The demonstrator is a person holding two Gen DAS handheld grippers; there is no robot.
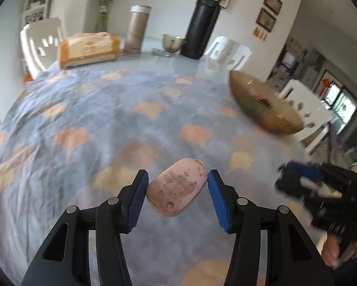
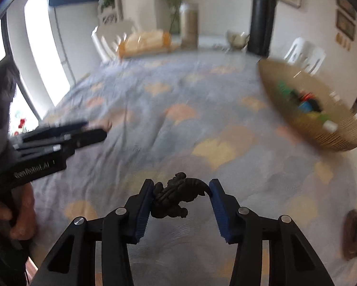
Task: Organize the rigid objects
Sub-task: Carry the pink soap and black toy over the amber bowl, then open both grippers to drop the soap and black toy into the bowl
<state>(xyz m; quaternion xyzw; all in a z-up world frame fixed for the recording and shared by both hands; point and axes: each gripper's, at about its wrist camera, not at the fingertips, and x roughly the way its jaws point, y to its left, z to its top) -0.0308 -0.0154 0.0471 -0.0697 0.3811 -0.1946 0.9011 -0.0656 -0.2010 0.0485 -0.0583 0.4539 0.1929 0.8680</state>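
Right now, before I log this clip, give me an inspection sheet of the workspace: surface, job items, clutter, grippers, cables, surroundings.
Surface: table under a blue cloth with peach and yellow patches, creased.
Job's things: pink flat piece with a small hole; dark figurine; woven basket at the right edge, already holding small coloured pieces.
Clutter: tissue pack, tan canister, metal bowl, black flask along the far side.
Grippers: left gripper has its jaws closed on the pink piece; right gripper has its jaws closed on the figurine.
Cables: nothing seen.
Surroundings: white chairs, framed pictures, bright window.
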